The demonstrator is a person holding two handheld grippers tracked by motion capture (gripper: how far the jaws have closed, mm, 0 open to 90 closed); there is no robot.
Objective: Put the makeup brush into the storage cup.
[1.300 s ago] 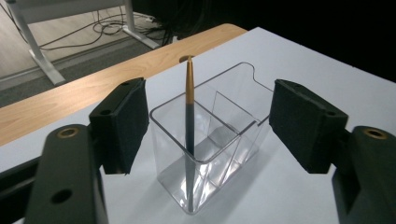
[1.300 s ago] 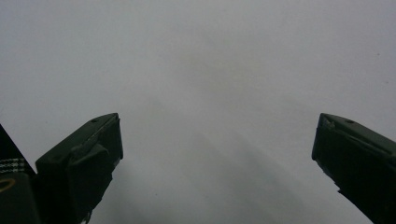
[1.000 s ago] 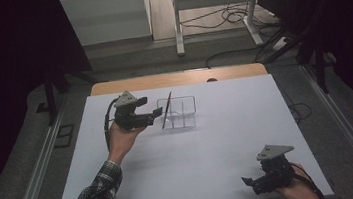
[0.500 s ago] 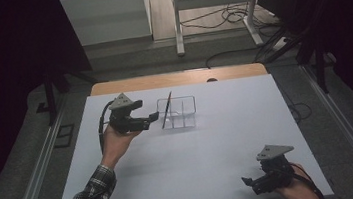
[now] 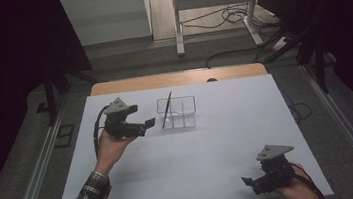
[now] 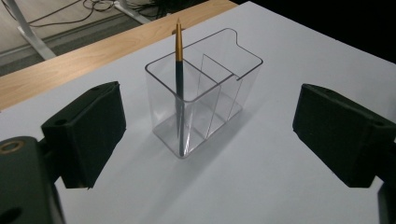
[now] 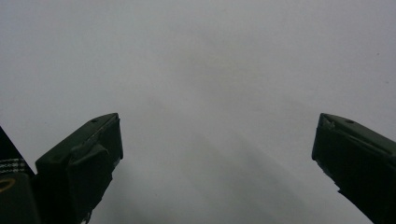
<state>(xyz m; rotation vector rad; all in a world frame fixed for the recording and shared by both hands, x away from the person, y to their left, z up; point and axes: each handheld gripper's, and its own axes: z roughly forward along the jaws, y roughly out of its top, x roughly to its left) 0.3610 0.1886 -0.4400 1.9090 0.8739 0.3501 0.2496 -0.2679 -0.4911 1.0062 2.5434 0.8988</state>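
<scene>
The high view looked forward and down from above the near edge of the white rectangular table (image 5: 210, 151), taking in the whole top and the floor beyond. The left gripper view sat low and close, facing the clear plastic divided holder (image 6: 205, 93) at frame centre, which the high view showed left of centre (image 5: 178, 112). The right gripper view pointed down, very near bare tabletop (image 7: 210, 70).
</scene>
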